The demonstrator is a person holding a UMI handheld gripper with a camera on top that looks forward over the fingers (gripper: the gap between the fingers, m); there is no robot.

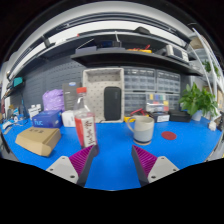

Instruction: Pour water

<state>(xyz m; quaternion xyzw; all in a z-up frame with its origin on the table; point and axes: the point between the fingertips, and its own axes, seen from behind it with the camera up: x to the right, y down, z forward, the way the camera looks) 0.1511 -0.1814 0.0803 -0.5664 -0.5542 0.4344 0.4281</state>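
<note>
A clear bottle (86,127) with a red-and-white label and a red cap stands upright on the blue table (120,165), just ahead of my left finger. A white mug (143,129) with a handle at its left side stands to the right of the bottle, beyond my right finger. My gripper (115,161) hovers low over the table, open, with only bare blue surface between its purple pads. The left pad (84,160) is close to the bottle's base but apart from it.
A tan cardboard box (38,141) lies to the left of the bottle. A small red disc (168,135) lies right of the mug. A potted plant (198,100) stands at the far right. A pegboard wall, drawer cabinet (110,95) and shelf run behind.
</note>
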